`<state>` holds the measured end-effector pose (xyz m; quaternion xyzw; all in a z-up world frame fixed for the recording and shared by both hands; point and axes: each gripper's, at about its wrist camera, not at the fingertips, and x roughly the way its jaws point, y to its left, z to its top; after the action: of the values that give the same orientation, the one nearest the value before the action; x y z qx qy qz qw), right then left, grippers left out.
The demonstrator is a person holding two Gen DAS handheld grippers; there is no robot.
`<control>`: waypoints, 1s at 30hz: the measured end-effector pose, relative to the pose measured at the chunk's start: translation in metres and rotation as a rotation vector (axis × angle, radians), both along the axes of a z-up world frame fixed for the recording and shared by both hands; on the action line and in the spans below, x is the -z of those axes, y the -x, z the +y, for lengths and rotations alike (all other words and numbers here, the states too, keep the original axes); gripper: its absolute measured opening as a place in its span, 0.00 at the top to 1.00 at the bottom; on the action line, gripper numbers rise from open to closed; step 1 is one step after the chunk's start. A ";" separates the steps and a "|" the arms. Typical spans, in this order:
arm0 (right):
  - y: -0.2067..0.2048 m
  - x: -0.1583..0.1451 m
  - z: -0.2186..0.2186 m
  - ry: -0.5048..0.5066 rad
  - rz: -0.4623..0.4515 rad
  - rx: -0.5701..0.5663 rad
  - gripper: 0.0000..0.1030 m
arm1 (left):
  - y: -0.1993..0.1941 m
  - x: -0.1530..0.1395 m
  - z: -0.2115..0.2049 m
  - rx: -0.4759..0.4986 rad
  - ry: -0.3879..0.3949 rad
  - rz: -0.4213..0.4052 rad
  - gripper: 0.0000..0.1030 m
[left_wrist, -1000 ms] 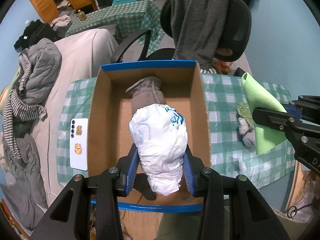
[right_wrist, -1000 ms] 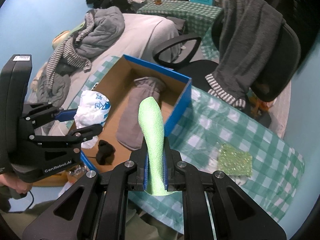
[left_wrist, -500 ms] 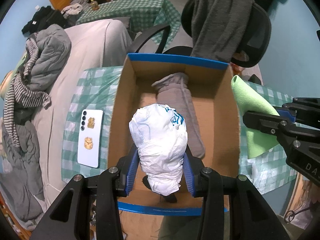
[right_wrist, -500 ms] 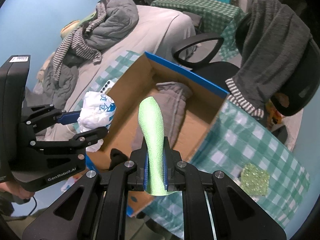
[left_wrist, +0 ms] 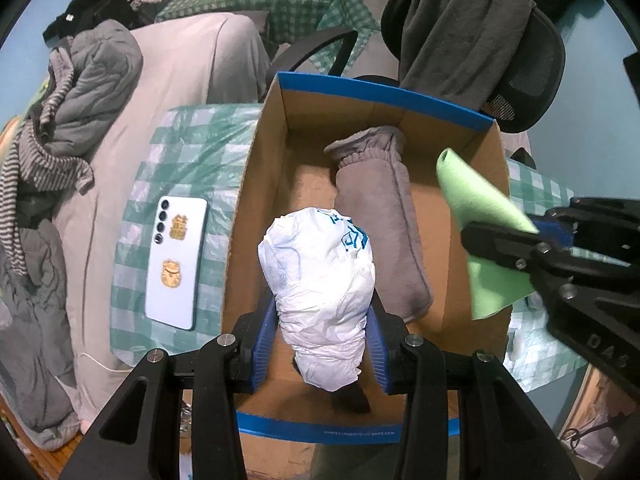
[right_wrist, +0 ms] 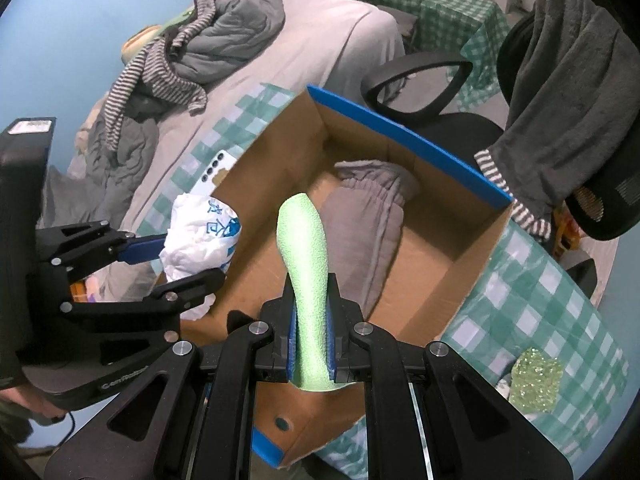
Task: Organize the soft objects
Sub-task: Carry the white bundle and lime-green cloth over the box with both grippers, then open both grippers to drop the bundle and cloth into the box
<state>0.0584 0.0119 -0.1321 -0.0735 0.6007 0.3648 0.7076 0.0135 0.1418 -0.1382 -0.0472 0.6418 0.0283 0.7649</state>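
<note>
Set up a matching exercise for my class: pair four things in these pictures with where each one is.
Things:
1. white plastic bag
2. green cloth
3. grey mitten
4. white phone

Places:
A. lying on the checked tablecloth
B. clamped in the right gripper
C. lying inside the cardboard box
D. clamped in the left gripper

Pairs: 1-D, 2-B, 3-C, 4-A

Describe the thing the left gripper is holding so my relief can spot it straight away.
Find the open cardboard box with the blue rim on the checked table. Above its near end the left gripper clamps a crumpled white plastic bag with blue print. It is the only white, crinkly item; the grey mitten beside it is plush.
</note>
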 end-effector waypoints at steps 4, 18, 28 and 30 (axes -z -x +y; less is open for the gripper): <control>-0.002 0.012 0.002 0.017 0.024 0.006 0.88 | -0.003 0.006 0.001 -0.009 0.019 0.002 0.57; -0.005 0.010 -0.006 0.054 -0.006 0.019 0.49 | -0.001 0.007 -0.011 0.024 -0.053 0.018 0.37; -0.007 -0.003 -0.031 0.063 -0.040 0.050 0.43 | 0.002 -0.008 -0.037 0.059 -0.060 -0.001 0.36; -0.008 -0.005 -0.039 0.065 -0.045 0.061 0.43 | 0.003 -0.010 -0.044 0.070 -0.057 -0.003 0.36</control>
<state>0.0663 -0.0269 -0.1270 -0.0863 0.5981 0.3216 0.7290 0.0109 0.0981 -0.1282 -0.0033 0.6409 0.0197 0.7674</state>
